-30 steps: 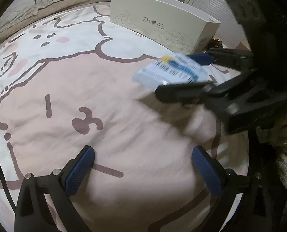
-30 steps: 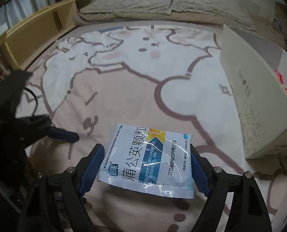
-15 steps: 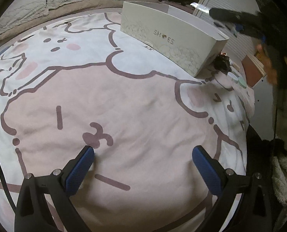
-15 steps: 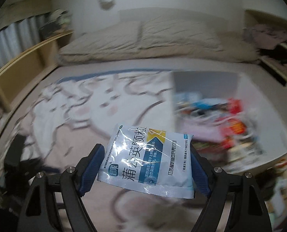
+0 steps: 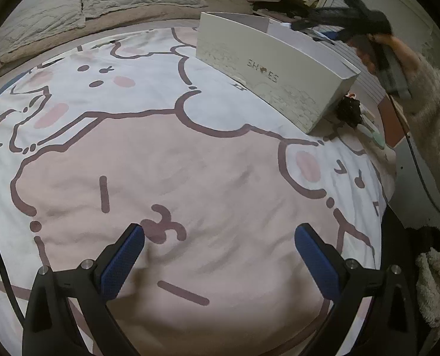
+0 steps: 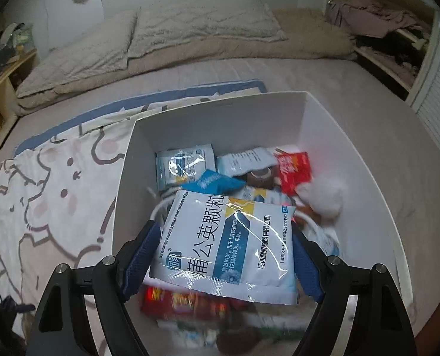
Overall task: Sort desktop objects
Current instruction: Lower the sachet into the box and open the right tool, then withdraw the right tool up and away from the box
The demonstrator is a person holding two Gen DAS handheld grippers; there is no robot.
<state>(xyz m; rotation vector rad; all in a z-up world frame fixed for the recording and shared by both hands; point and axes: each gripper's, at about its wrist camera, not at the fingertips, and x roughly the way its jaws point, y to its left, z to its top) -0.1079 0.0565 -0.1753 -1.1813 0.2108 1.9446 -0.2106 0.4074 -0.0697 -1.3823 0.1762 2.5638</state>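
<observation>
Two grippers: my right gripper (image 6: 222, 255) is clamping a blue-and-white medicine sachet (image 6: 228, 237) by its side edges, holding it above the open white shoe box (image 6: 122, 190) (already littered with sachets and red packets). My left gripper (image 5: 220, 258) is hovering with jaws spread apart, gripping nothing, over the cartoon-print blanket (image 5: 190, 154) on the bed.

White-and-blue sachet (image 6: 228, 237), white box (image 6: 217, 118), pink-and-white cartoon-print blanket (image 5: 190, 163).
</observation>
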